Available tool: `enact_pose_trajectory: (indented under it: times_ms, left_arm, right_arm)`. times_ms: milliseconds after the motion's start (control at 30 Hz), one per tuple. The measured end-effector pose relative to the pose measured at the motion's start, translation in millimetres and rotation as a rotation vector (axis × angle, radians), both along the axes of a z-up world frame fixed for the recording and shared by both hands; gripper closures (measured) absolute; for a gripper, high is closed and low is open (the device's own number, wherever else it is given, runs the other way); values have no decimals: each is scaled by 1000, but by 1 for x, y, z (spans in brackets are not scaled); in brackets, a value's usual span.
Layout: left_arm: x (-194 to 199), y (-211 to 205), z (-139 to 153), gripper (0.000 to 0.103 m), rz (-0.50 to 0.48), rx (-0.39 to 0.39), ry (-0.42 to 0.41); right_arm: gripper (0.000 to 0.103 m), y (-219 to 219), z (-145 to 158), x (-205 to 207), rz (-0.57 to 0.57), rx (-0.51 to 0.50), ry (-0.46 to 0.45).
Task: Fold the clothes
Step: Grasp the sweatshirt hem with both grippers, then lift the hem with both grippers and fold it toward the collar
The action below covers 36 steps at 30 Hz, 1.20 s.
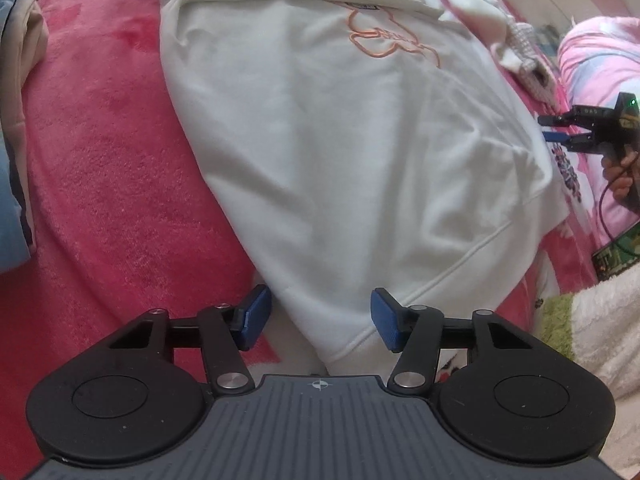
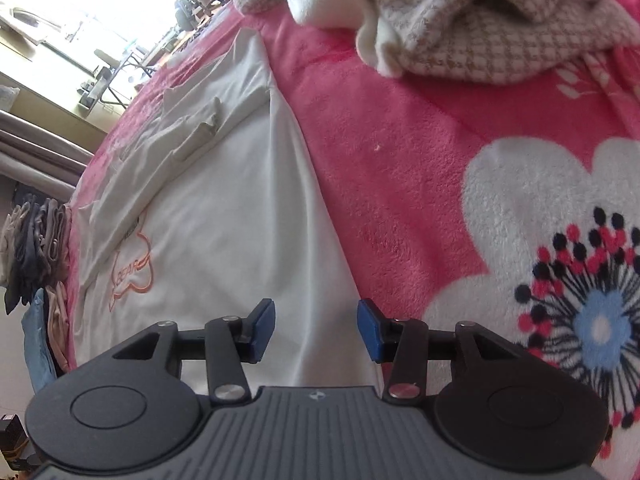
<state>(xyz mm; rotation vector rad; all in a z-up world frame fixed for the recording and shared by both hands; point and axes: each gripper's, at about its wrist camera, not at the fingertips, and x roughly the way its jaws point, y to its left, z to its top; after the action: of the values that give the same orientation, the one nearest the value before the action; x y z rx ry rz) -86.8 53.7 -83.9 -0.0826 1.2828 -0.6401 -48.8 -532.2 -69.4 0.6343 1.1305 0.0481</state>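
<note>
A white sweatshirt (image 1: pixel 340 140) with an orange outline print (image 1: pixel 384 40) lies spread flat on a pink fleece blanket (image 1: pixel 104 152). My left gripper (image 1: pixel 318 316) is open, its blue pads either side of the sweatshirt's near hem corner, just above it. My right gripper (image 2: pixel 316 330) is open over the sweatshirt's (image 2: pixel 224 216) side edge, where white cloth meets the blanket (image 2: pixel 400 140). The right gripper also shows in the left wrist view (image 1: pixel 560 130), held by a hand at the garment's right edge, open.
A checked beige and white garment (image 2: pixel 480 20) lies crumpled at the far side of the bed. A stack of folded clothes (image 2: pixel 36 248) sits beyond the sweatshirt, also seen in the left wrist view (image 1: pixel 16 120). A pink quilt (image 1: pixel 600 60) lies to the right.
</note>
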Motion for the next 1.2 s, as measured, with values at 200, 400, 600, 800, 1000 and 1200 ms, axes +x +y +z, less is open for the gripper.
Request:
enact_pose_trajectory:
  times_ms: [200,400,600,800,1000,1200]
  left_arm:
    - [-5,-3,-12,51,33,-104,105]
    - [-4,2,-21,53,58,-168,203]
    - [-6,1,-25,56,25,-175,239]
    - [-8,-3,-26,58,-37,-160,230]
    - [-11,-4,-25,78,-41,-110,197]
    - [-13,-2,-20,91,-40,-98,172]
  right_arm:
    - [55,-8,-8,3,-32,43,-28]
    - [55,-15,-19,-9,-31,117,11]
    - [56,-14,-21,-40,23,162,92]
    - [56,-15,-25,-71,26,215,155]
    - [78,-2,-22,-82,84,198,158]
    - [92,2,-5,-83,140,184,102]
